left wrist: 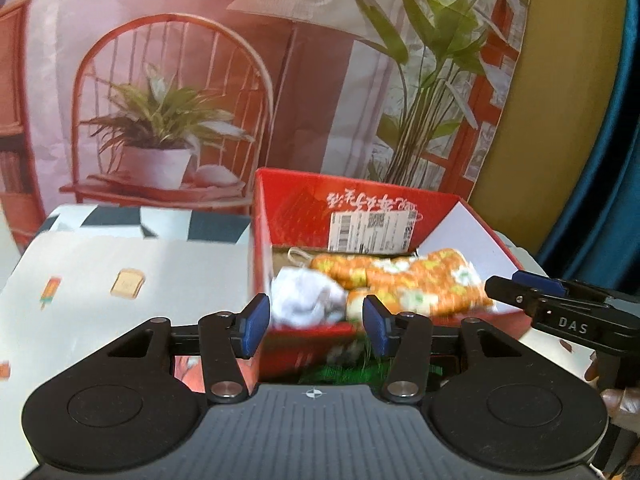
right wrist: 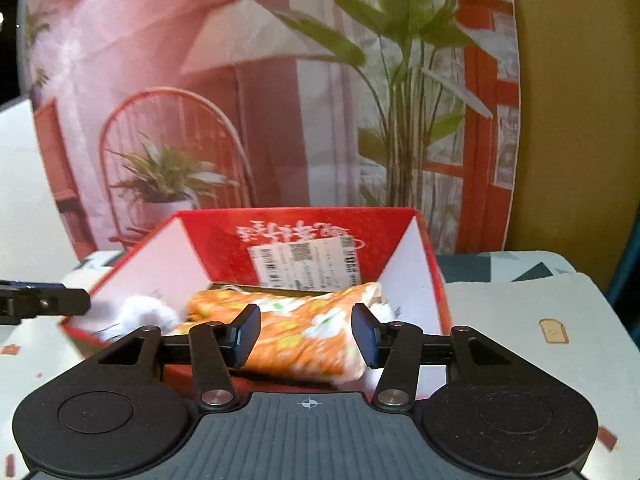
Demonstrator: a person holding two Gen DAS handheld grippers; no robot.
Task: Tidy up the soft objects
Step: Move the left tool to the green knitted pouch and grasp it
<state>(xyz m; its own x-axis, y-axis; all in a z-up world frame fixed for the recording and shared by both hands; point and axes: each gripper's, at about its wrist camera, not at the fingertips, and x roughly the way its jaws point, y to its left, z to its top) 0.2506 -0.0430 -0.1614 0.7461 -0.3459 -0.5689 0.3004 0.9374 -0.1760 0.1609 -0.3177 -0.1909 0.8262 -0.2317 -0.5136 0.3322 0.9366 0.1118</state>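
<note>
Now both hand-held grippers, left (left wrist: 316, 322) and right (right wrist: 306, 334), are hovering spread and empty before an open red cardboard box (right wrist: 224, 240) holding orange flowered cloth (right wrist: 296, 336) and crumpled white fabric (left wrist: 306, 298).

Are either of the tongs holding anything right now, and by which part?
Nothing is held. Both the left tongs and right tongs are open; the orange floral cloth lies in the red box.

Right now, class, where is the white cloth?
In both views the white cloth lies inside the red box, at its left end beside the orange floral cloth.
</note>
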